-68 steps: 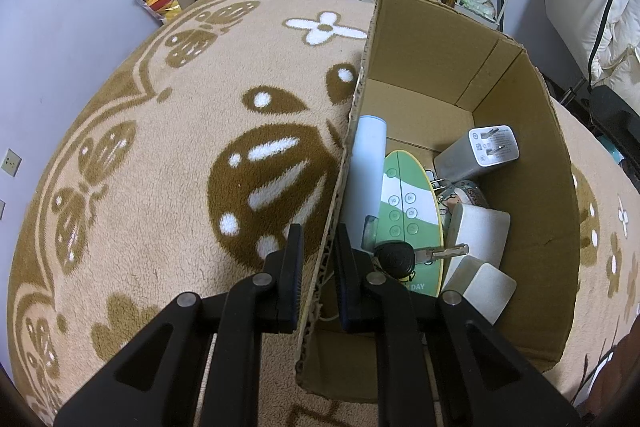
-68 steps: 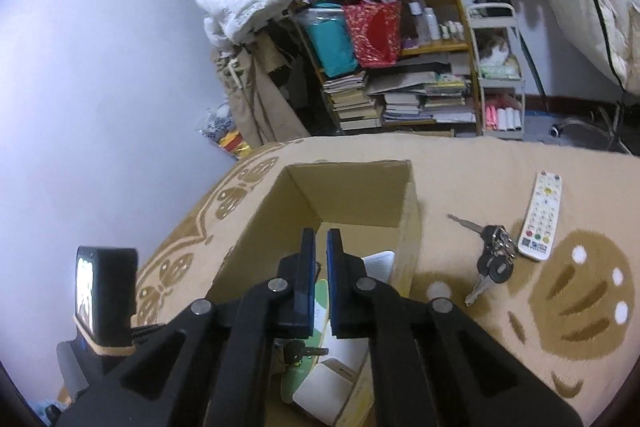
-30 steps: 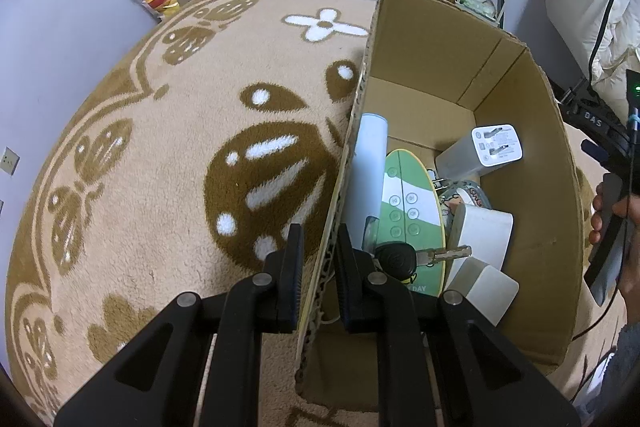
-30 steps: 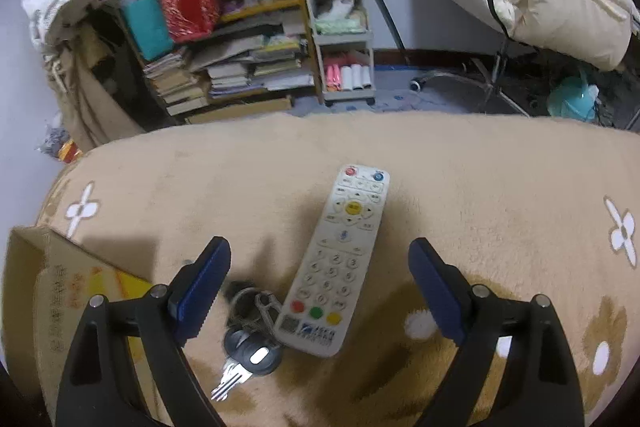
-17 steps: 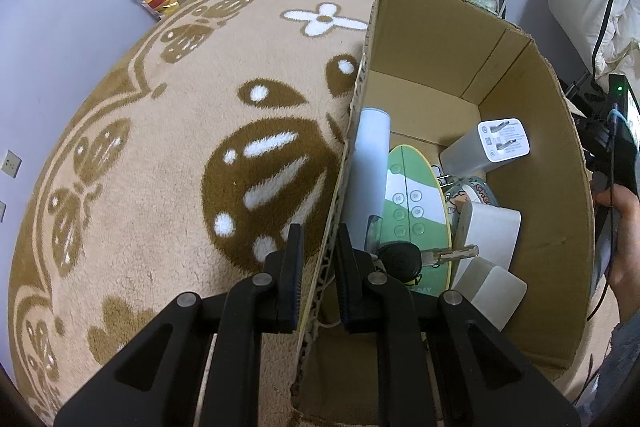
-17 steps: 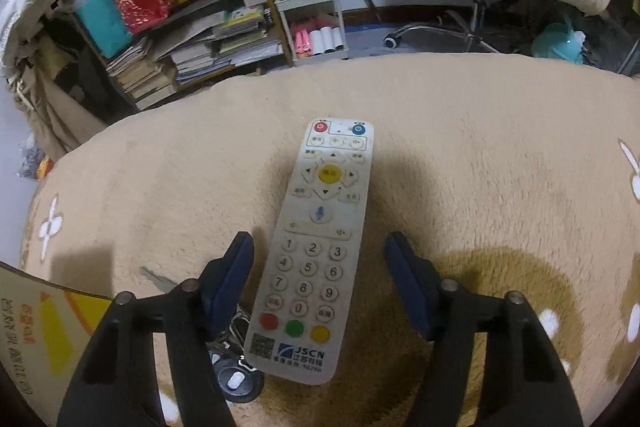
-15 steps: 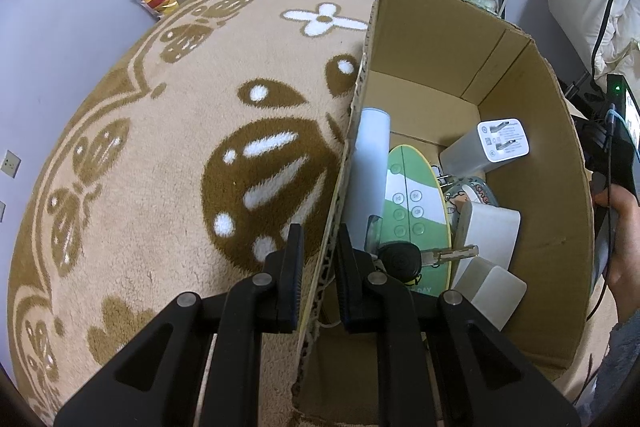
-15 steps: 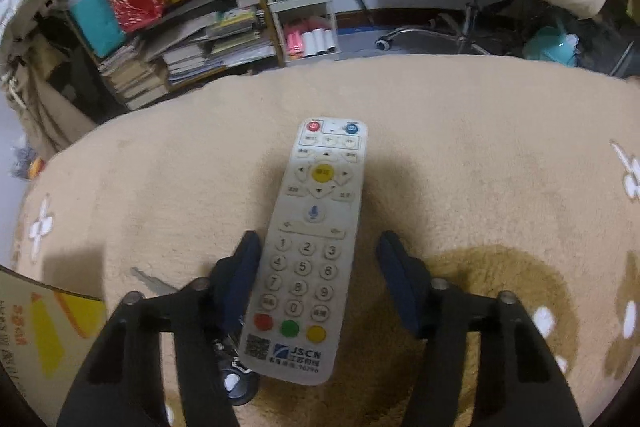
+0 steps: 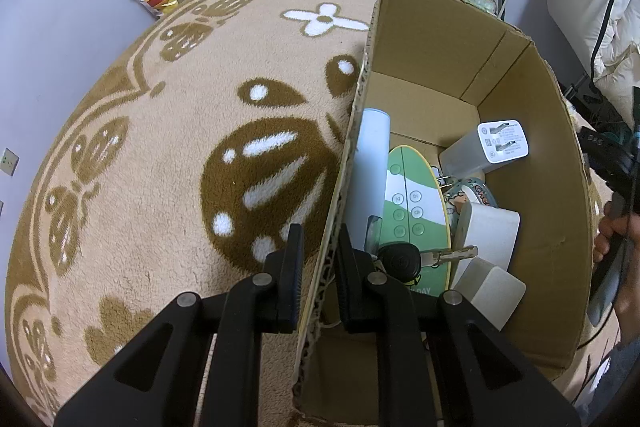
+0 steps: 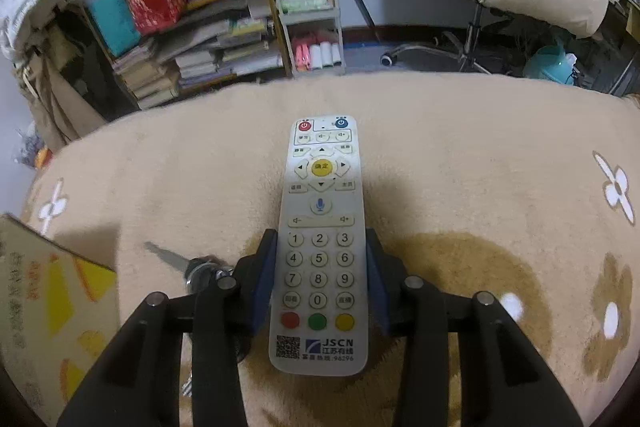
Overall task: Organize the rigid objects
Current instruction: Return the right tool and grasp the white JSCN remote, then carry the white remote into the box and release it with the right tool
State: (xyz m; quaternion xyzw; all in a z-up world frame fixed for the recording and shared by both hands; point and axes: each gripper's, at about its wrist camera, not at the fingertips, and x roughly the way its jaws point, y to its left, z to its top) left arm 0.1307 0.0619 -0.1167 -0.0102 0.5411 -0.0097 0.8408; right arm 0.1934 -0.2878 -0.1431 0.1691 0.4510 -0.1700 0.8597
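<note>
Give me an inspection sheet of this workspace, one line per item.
Surface: beige blanket with brown and white patterns.
Job's things: remote on the blanket; keys beside it; cardboard box holding a charger, a key and more.
Clutter: nothing seen on the blanket.
Grippers: left gripper clamped on the box wall; right gripper has just been closing, pads against the remote's sides.
Cables: black cable by the hand.
Surroundings: packed bookshelf, cart.

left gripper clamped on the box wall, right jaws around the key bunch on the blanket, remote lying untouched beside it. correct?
One thing is swapped. In the right wrist view the right gripper has its jaws around the white remote, on its number pad; they have just been closing on it. The key bunch lies untouched beside it on the blanket. The left gripper is clamped on the box wall.
</note>
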